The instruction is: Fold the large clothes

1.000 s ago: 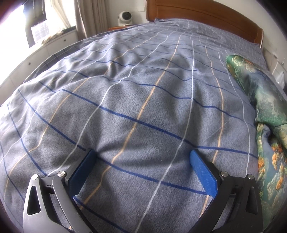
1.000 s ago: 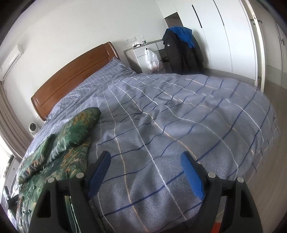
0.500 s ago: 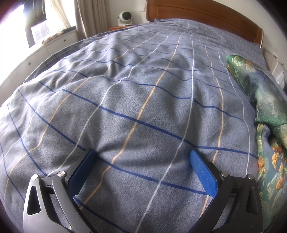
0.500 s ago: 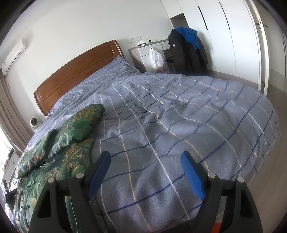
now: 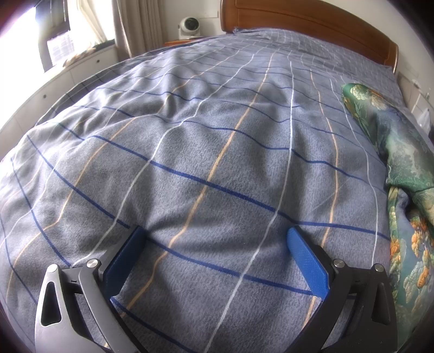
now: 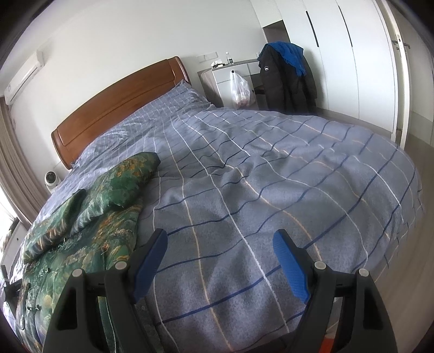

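Nothing changing: left tool [image 5: 213, 244] and right tool [image 6: 219, 247] both hovering spread, empty, over the grey checked duvet [image 5: 217, 149]; green floral quilt [image 6: 89, 217] still untouched, folding not begun.

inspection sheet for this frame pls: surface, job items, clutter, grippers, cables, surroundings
Surface: bed with grey-blue checked duvet spread over it, lightly wrinkled.
Job's things: green floral garment lying crumpled on the duvet, untouched.
Clutter: nothing seen on the bed.
Grippers: left gripper open, empty, over the duvet; right gripper open, empty.
Cables: nothing seen.
Surroundings: wooden headboard, dark jacket, plastic bag, white wardrobe, curtain.
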